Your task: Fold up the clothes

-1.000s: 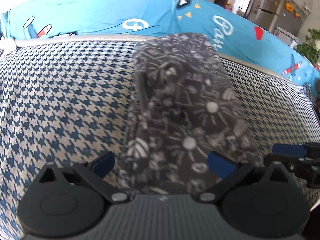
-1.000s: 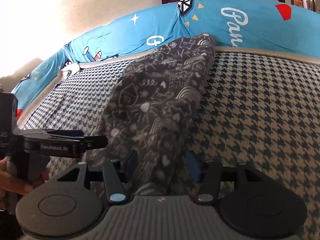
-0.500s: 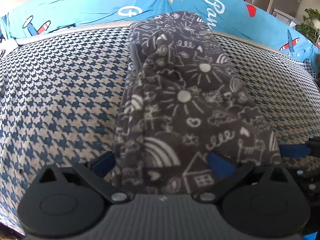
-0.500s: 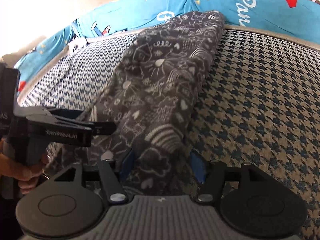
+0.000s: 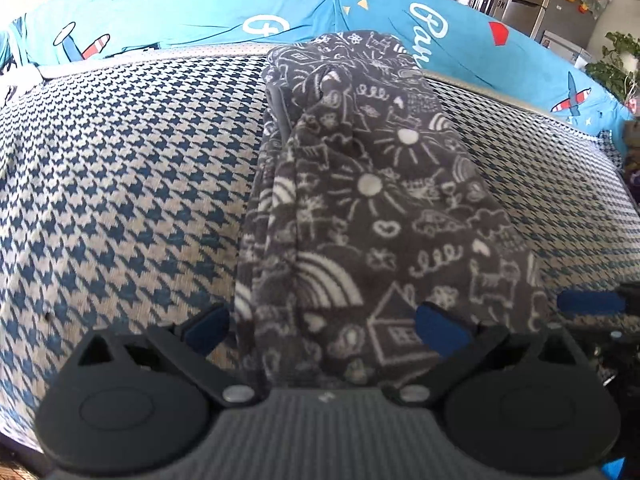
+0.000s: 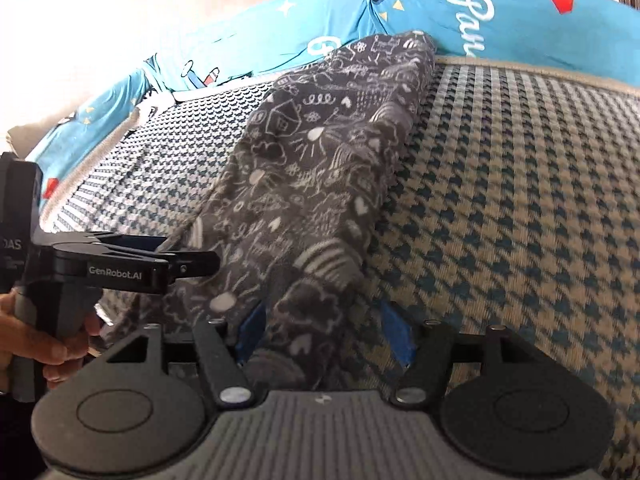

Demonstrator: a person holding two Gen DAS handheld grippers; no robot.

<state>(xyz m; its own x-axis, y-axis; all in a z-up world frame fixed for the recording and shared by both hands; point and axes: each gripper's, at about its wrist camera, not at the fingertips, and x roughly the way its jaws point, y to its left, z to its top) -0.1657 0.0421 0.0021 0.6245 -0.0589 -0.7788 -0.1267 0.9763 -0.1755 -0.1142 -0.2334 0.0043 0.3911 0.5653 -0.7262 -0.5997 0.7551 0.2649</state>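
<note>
A dark grey fleece garment (image 5: 360,200) with white doodle prints lies as a long strip on the houndstooth cover (image 5: 120,184), reaching back to the blue bedding. It also shows in the right wrist view (image 6: 304,184). My left gripper (image 5: 324,328) is open, its fingers astride the garment's near end. My right gripper (image 6: 324,332) is open, with the garment's near right edge between its fingers. The left gripper (image 6: 192,258) shows side-on at the garment's left edge in the right wrist view.
Blue printed bedding (image 5: 200,20) runs along the back edge of the houndstooth cover (image 6: 520,200). A fridge (image 5: 532,0) and a plant (image 5: 612,64) stand beyond at the far right. A hand (image 6: 36,344) holds the left gripper's handle.
Both grippers have come down and forward toward the garment's near end. The garment has settled flat on the cover. Both jaws have stayed open.
</note>
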